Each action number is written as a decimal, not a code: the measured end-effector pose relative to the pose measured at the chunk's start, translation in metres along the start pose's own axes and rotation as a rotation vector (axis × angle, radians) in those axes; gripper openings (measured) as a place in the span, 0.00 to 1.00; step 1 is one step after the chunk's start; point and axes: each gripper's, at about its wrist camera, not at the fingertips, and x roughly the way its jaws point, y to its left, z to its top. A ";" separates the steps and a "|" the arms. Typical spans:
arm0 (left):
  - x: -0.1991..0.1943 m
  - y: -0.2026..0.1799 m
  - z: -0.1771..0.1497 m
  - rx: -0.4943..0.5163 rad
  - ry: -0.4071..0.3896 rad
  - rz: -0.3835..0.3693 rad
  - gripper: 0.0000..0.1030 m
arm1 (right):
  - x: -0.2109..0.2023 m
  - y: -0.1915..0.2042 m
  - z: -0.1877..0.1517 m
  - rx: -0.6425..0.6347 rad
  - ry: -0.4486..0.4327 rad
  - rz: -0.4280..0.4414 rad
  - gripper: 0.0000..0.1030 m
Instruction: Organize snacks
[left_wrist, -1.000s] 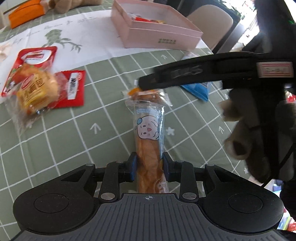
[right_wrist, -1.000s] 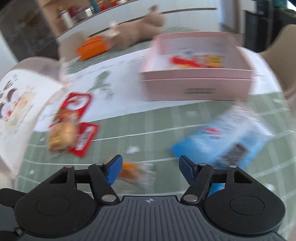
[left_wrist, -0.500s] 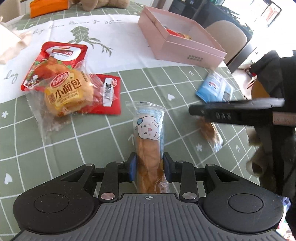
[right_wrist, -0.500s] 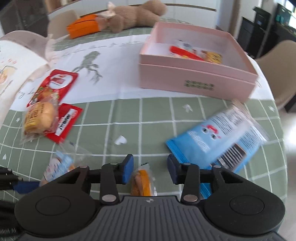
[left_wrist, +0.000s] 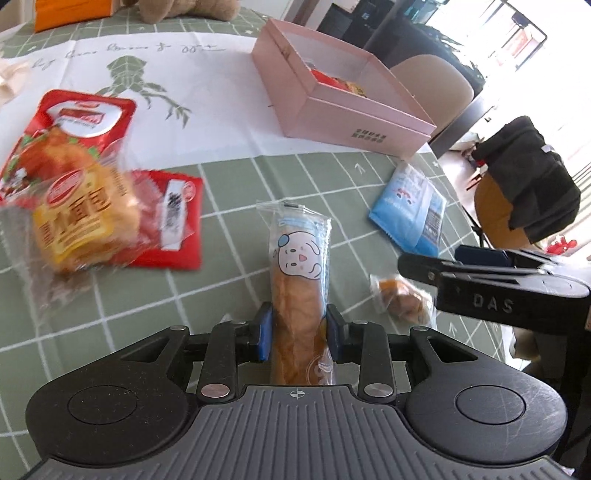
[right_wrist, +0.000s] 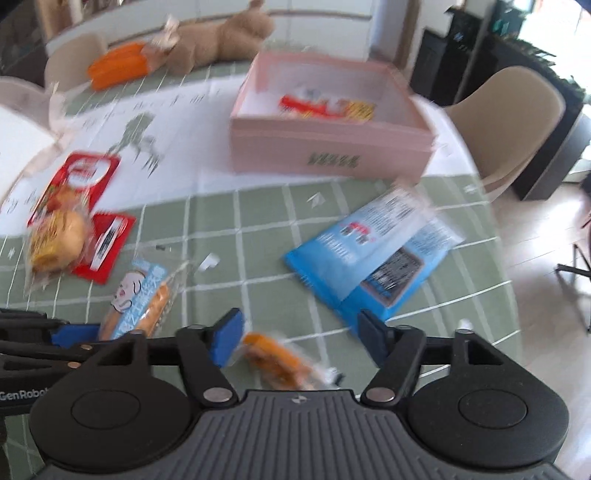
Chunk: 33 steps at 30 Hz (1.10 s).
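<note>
Clamping the long clear-wrapped bread stick (left_wrist: 298, 291) in left gripper (left_wrist: 299, 332); right gripper (right_wrist: 299, 338) just opening, small orange-filled packet (right_wrist: 280, 360) loose between; probably heading next to far pink cardboard box (left_wrist: 332, 114).

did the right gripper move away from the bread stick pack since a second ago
Yes. In the left wrist view the right gripper has swung from above the bread stick pack to its right, below the blue packet, jaws just opened.

1. At your 12 o'clock the green cloth (right_wrist: 258, 229) lies bare up to the pink box (right_wrist: 332, 144).
2. At 2 o'clock the blue packet (right_wrist: 373, 254) blocks.
3. At 10 o'clock red packets (right_wrist: 74, 206) crowd.
</note>
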 end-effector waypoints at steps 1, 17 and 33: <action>0.002 -0.004 0.002 0.004 0.007 0.010 0.33 | 0.002 -0.006 -0.001 0.003 0.002 0.011 0.74; 0.046 -0.058 0.054 -0.006 0.179 0.045 0.31 | 0.004 -0.084 0.047 -0.068 -0.139 0.114 0.74; 0.000 -0.061 0.078 0.033 -0.031 0.032 0.30 | -0.060 -0.100 0.102 -0.065 -0.242 0.083 0.77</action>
